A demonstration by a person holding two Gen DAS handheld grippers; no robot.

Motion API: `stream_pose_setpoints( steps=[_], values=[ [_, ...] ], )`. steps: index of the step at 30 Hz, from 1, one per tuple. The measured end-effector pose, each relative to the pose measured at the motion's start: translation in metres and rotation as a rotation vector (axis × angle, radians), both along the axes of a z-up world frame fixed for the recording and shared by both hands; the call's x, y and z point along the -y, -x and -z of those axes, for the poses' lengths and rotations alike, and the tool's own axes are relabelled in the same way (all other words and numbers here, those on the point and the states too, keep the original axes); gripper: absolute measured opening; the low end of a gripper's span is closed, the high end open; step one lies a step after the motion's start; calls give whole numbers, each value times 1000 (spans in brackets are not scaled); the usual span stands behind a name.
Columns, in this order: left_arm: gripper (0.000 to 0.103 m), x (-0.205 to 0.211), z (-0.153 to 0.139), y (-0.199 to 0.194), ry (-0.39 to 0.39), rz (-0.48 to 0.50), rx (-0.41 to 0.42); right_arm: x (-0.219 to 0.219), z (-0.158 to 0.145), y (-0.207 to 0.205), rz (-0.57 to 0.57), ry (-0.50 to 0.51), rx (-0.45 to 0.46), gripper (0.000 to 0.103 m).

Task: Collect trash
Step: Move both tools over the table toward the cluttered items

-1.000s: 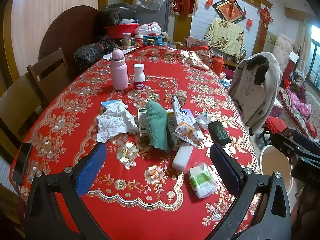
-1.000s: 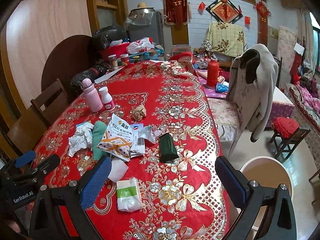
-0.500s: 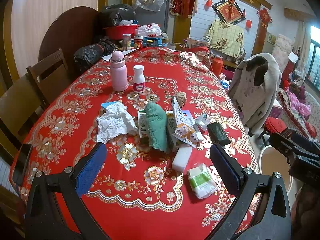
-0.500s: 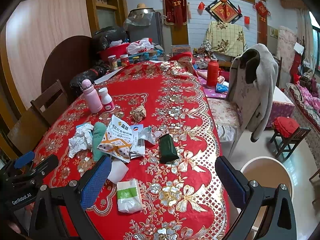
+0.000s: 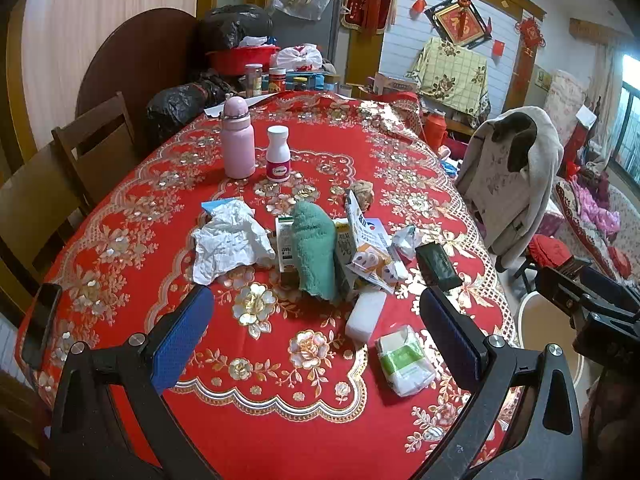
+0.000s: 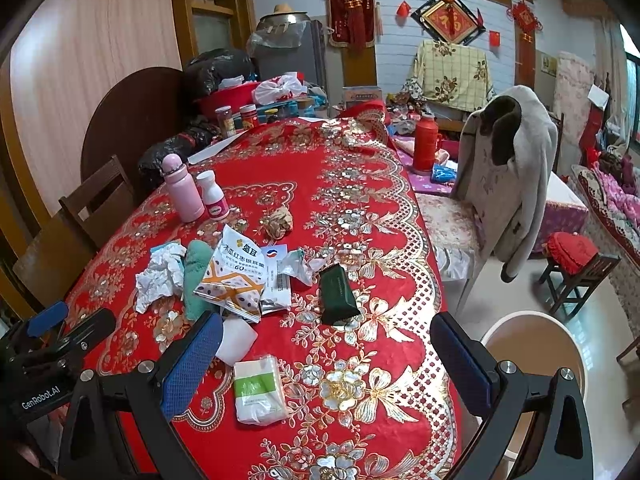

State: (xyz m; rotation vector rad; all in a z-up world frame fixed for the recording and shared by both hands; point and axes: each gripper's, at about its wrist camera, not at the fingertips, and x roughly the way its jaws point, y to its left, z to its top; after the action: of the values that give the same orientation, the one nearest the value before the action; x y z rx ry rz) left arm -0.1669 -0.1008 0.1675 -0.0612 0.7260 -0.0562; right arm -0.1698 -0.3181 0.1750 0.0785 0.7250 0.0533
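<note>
Trash lies mid-table on the red floral cloth: crumpled white paper, a printed snack bag, a dark green packet, a brown paper ball, a white block and a green-and-white tissue pack. A green towel lies among them. My left gripper is open and empty near the table's front edge. My right gripper is open and empty above the table's right front. A round beige bin stands on the floor to the right.
A pink flask and a white pill bottle stand further back. Jars, a red basin and black bags crowd the far end. Wooden chairs line the left side. A chair with a grey coat stands at the right.
Both grippers have barely shifted. Both stay open and empty, and nothing on the table has moved.
</note>
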Motion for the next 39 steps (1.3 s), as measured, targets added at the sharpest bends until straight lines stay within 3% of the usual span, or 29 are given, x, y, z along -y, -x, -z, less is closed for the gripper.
stream_pose_setpoints(
  steps=[39],
  values=[
    [102, -16, 11, -13, 23, -14, -36, -10, 15, -19, -7, 17, -59, 103]
  ],
)
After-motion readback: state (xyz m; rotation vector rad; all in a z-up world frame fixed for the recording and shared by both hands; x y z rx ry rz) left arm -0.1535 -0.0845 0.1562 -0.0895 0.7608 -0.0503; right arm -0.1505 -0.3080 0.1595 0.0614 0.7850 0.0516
